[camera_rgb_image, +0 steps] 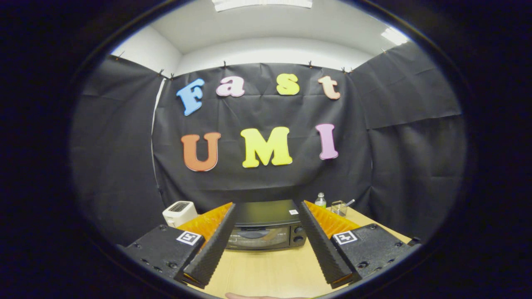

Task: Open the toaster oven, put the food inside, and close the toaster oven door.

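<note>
A black toaster oven (266, 226) stands on the wooden table (270, 270) beyond my fingers, its glass door shut and its knobs on the right side of the front. My gripper (266, 203) is open, with one finger on each side of the oven as I look at it and nothing between them. The fingers hang above the table, well short of the oven.
A white toaster (179, 212) sits to the left of the oven. To its right, near the back of the table, stand a small clear bottle (320, 200) and a glass holder (339, 207) with a utensil in it. Black cloth walls close in the booth.
</note>
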Demonstrator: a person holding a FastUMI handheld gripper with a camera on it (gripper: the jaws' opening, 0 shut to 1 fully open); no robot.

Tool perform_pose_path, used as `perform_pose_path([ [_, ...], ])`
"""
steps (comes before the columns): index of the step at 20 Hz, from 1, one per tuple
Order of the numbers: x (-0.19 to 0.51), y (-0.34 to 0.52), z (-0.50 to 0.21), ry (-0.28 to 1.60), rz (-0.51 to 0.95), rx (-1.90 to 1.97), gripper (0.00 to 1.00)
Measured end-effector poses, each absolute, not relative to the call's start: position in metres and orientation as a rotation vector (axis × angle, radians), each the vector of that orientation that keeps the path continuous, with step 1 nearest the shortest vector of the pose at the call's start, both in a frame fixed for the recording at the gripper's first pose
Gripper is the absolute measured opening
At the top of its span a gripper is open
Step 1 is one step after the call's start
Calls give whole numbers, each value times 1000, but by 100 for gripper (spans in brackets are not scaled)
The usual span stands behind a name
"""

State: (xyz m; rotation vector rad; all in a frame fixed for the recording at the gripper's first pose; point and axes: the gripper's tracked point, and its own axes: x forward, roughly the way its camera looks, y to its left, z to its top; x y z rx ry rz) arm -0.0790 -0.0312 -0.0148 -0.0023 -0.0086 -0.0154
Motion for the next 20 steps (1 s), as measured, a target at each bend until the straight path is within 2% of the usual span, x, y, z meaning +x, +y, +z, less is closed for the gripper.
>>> perform_pose_path([
  [2, -98, -30, -14, -10, 0, 3, 98],
  [5, -119, -21, -23, -9, 109, 19, 98],
  [10, -134, -39, -47, -1, 91, -60, 98],
  [20, -161, -13, -54, -19, 154, -41, 98],
])
